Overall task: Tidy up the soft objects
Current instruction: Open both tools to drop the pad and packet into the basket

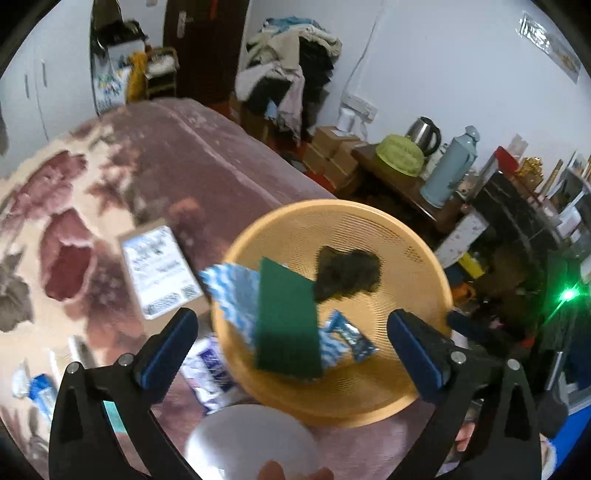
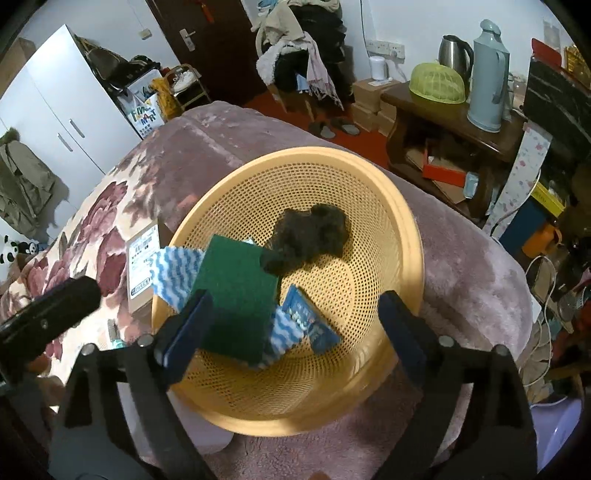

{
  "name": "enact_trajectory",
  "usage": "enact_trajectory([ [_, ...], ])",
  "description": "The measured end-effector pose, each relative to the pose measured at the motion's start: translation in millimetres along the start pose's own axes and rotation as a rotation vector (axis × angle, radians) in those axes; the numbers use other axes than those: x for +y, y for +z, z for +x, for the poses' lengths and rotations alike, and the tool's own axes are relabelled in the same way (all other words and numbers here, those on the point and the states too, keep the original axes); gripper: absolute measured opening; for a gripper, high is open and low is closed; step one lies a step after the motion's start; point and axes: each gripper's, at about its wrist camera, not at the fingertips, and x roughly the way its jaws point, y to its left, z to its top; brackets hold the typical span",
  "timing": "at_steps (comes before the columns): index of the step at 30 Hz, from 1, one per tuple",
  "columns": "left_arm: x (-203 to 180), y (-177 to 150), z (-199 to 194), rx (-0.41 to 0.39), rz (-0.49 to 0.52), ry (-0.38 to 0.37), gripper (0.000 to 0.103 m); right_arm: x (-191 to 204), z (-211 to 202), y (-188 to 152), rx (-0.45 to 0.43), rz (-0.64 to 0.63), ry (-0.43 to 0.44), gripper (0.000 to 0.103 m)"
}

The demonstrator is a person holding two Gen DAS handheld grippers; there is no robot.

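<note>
As it lies, pad (image 2: 236,291) (green) points up-left.

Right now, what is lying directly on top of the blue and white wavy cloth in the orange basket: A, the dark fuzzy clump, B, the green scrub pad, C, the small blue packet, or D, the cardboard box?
B: the green scrub pad lies across the cloth inside the basket.

floral bed blanket (image 2: 461,240), orange basket (image 2: 406,229), cardboard box (image 2: 142,258)

white walls (image 2: 406,22); dark door (image 2: 207,44); white wardrobe (image 2: 55,107)
</note>
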Motion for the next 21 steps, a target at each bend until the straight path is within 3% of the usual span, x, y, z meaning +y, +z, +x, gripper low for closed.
enact_trajectory([
  [2, 5.3, -2.4, -8.4, -0.012, -0.002, 0.015, 0.103, 5.3, -2.7, -2.2, 0.002, -0.002, -0.001, 0.103],
  [12, 46.9, -27.3, -64.3, -0.054, -0.045, 0.049, 0.103, 33.8, -32.7, -15.5, -0.028, -0.024, -0.001, 0.103],
  [21, 91.0, -55.0, -113.8, -0.09, -0.111, 0.07, 0.103, 83.5, -59.3, -34.2, -0.068, -0.103, 0.02, 0.103],
])
